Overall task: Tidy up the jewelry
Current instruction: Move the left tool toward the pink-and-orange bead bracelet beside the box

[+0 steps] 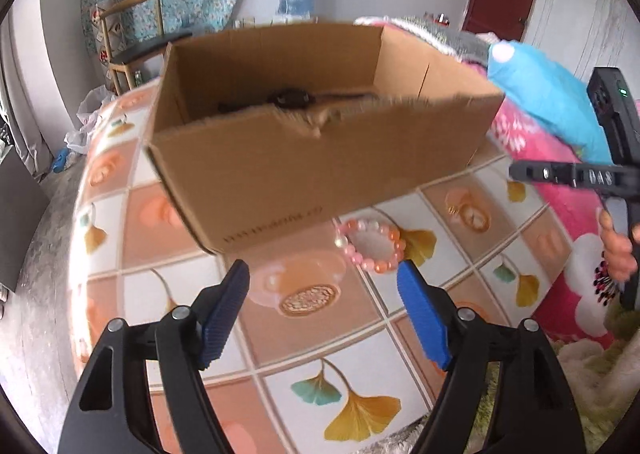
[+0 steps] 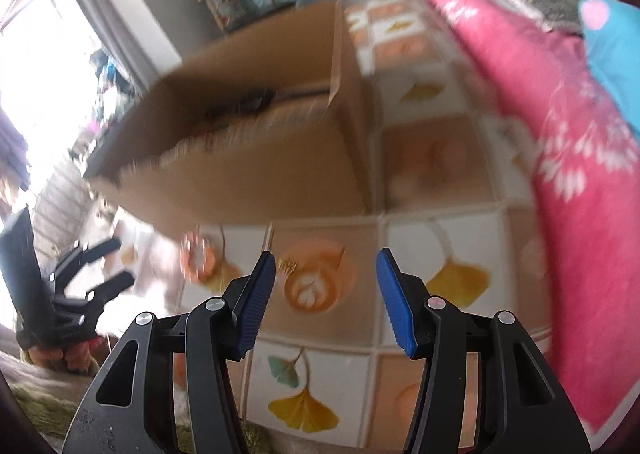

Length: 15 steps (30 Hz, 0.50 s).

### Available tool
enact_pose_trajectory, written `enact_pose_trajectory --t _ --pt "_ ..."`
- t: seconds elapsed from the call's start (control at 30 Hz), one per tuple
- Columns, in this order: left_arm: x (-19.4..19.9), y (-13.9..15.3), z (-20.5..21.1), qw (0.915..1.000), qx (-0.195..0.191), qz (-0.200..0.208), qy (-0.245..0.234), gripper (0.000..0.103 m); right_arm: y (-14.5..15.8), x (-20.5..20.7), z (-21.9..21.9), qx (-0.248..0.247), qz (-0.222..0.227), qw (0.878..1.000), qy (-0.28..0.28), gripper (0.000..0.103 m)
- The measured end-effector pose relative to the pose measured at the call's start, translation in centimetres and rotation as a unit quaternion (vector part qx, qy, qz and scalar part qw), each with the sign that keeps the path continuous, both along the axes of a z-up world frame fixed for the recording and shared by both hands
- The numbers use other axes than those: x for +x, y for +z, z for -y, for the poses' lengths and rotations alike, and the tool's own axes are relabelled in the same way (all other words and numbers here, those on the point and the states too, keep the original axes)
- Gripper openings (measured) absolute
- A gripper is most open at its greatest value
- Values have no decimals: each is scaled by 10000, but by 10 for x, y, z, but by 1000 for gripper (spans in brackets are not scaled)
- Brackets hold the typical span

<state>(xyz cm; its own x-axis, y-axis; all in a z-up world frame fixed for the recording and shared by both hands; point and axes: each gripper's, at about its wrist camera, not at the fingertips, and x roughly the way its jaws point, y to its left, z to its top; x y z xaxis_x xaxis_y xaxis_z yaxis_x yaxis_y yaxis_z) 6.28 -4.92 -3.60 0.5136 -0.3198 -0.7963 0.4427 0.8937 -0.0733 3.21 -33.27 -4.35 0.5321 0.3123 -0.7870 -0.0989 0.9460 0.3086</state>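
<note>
I have both grippers hovering empty over the tiled worktop (image 1: 304, 342), and I read this as the approach before a pick. The left gripper (image 1: 322, 294) has its blue fingers (image 1: 224, 318) spread wide, nothing between them, and it points toward the pink beaded bracelet (image 1: 370, 244) lying flat on the ginkgo-patterned cloth just ahead of its right finger. That wide spread makes sense to me — a loop of beads lying flat wants a broad opening so one finger can pass on each side of a strand.

The cardboard box (image 1: 304, 157) stands open-topped right behind the bracelet, its near wall close to the beads. I take it as the place where the jewelry is gathered: something dark already lies inside, though I cannot tell what it is. Keeping the box this near keeps the carry short.

The right gripper (image 2: 326, 274) also has its fingers apart and holds nothing. Its view is blurred, but a small gold hair-comb-like piece (image 2: 287, 266) lies on the cloth just ahead of its left finger, with the bracelet further left near the box corner. In this view the left gripper shows at the far left edge, well clear — so the two should not collide.

A pink floral blanket (image 2: 560, 133) is bunched along the right side.
</note>
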Motion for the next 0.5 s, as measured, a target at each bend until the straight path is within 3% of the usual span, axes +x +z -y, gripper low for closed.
enact_pose_trajectory --t 0.27,0.5 --pt "26 -20 17 9996 -144 -94 205 73 -16 1 -44 -123 -35 9993 364 47" --pt "44 -33 28 9993 -218 -285 134 51 -12 1 -51 -259 88 9991 310 45"
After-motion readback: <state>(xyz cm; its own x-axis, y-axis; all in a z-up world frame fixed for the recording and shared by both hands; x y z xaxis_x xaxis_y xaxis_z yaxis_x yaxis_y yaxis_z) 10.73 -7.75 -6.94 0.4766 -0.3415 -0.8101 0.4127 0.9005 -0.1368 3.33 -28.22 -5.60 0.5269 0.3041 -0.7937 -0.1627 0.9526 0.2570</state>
